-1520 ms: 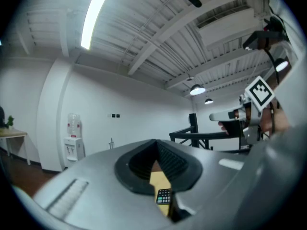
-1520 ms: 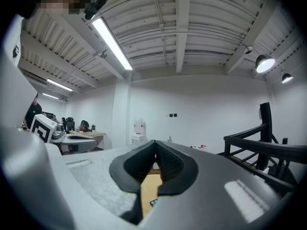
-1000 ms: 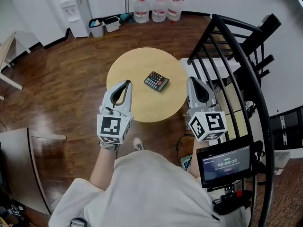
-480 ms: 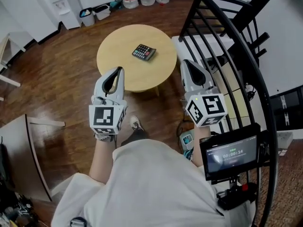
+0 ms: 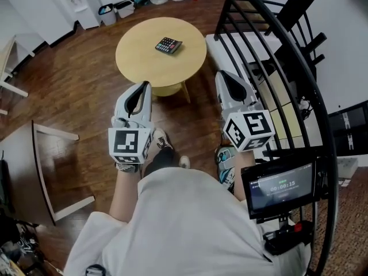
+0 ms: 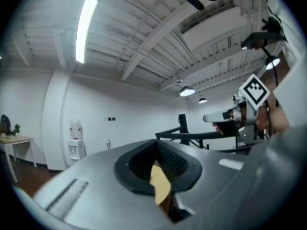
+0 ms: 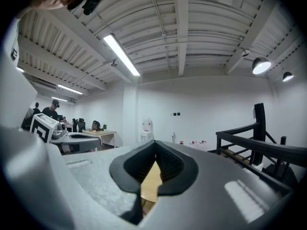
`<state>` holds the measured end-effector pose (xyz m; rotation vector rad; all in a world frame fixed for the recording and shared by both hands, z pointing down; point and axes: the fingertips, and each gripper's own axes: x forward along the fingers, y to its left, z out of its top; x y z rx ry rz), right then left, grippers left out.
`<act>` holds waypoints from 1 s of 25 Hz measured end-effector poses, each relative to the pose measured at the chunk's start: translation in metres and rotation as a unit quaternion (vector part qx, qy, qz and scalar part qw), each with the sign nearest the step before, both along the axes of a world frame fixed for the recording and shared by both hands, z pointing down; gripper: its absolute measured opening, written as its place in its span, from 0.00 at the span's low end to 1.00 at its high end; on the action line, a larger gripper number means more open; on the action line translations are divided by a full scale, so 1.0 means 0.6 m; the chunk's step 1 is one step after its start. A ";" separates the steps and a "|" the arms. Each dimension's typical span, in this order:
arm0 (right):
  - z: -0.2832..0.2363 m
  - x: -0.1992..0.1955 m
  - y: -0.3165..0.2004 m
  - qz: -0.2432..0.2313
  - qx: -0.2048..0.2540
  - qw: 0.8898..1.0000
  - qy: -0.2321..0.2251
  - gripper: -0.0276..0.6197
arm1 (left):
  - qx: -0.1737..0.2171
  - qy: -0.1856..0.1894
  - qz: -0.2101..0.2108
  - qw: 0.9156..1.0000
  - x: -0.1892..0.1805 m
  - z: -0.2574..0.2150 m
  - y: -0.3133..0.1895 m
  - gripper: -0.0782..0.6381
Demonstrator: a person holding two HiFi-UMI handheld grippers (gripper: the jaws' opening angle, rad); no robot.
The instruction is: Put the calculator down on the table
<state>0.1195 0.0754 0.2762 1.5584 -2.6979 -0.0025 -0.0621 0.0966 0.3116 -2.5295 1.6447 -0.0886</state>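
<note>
I'm holding the left gripper (image 5: 145,88) and the right gripper (image 5: 221,76) level, both clenched with nothing between their jaws. The calculator (image 5: 168,45) is lying well ahead of both, near the middle of the round table (image 5: 135,62), clear of its rim. Bare wooden floor (image 5: 80,85) is lying open between the grippers and the table's near edge. A black railing (image 5: 319,132) is crowding the right gripper's right side.

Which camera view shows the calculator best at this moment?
The head view: the calculator lies in full on the round table, keys up. The left gripper view and right gripper view show only a tan sliver between their jaws, no calculator.
</note>
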 end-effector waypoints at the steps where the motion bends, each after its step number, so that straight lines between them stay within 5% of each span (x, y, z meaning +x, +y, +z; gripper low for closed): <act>1: 0.004 0.004 0.005 -0.002 0.000 1.000 0.000 0.05 | 0.001 -0.001 -0.002 1.000 0.003 0.003 0.006 0.12; 25: -0.010 -0.039 -0.023 0.002 -0.002 1.000 -0.029 0.05 | 0.005 0.001 0.013 1.000 -0.019 -0.022 -0.035 0.12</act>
